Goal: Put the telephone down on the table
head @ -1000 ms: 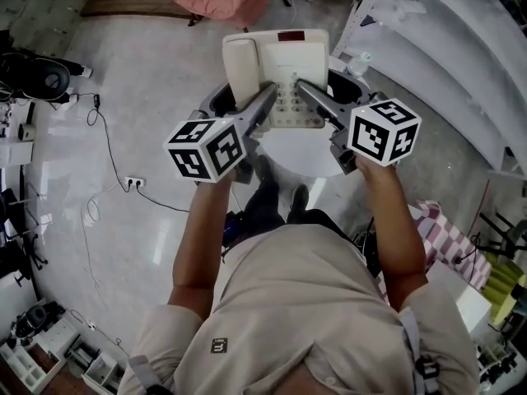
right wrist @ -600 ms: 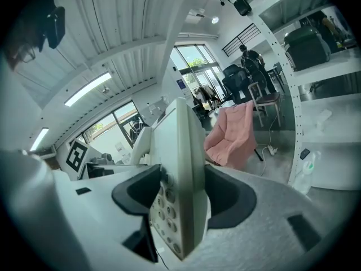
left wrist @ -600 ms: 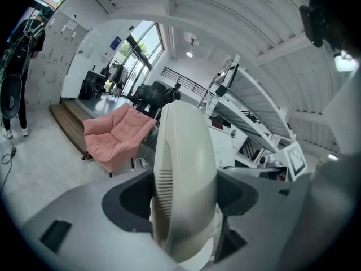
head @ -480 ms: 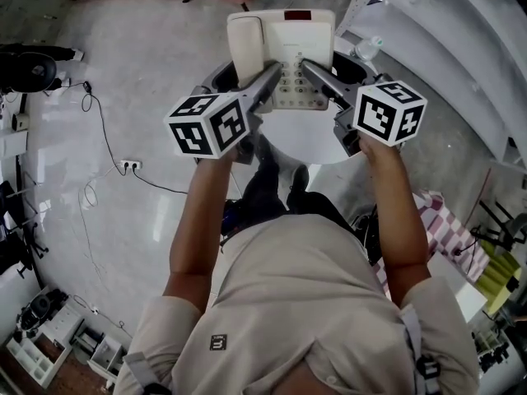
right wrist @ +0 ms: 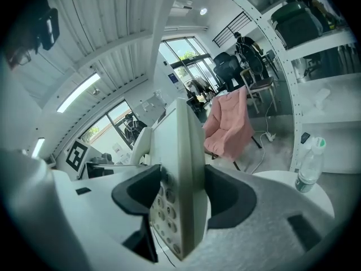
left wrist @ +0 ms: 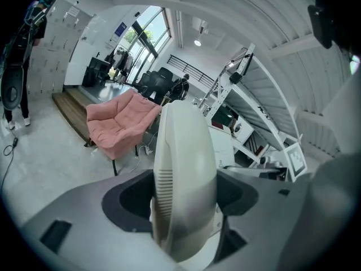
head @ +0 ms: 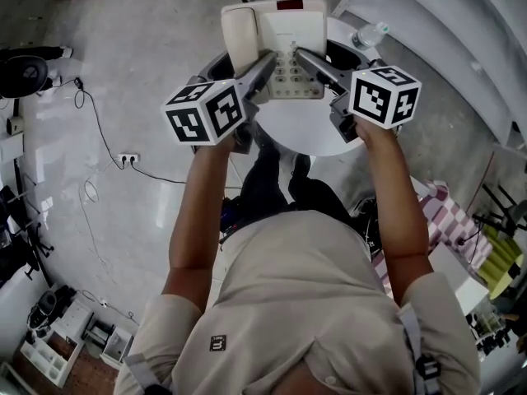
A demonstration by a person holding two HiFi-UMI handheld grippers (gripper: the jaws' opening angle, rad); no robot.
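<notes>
Seen from above my head, I hold a cream-white plastic desk telephone (head: 284, 31) out in front of me with both tools, over the far part of a round white worktop (head: 305, 134). My left tool (head: 265, 62) reaches in from the left and my right tool (head: 301, 56) from the right, each carrying a cube with black-and-white square markers. In the left tool view, the jaws of the left tool (left wrist: 183, 202) are closed on the telephone's curved handset (left wrist: 183, 174), which fills the gap between the two dark pads. In the right tool view, the jaws of the right tool (right wrist: 183, 199) are clamped on the keypad side of the telephone (right wrist: 180, 196); rows of small round buttons show just beside the left pad. From the head view the telephone's body lies with its keypad facing up, the handset (head: 239, 35) along its left side and a small dark display at its far edge. I cannot tell whether its underside touches the worktop. A clear plastic water bottle (head: 369, 35) stands on the worktop to the right of the telephone, apart from it; the right tool view shows the bottle (right wrist: 309, 171) upright near the worktop's edge. A pink armchair (left wrist: 115, 126) sits on the grey floor (head: 140, 72) beyond.
</notes>
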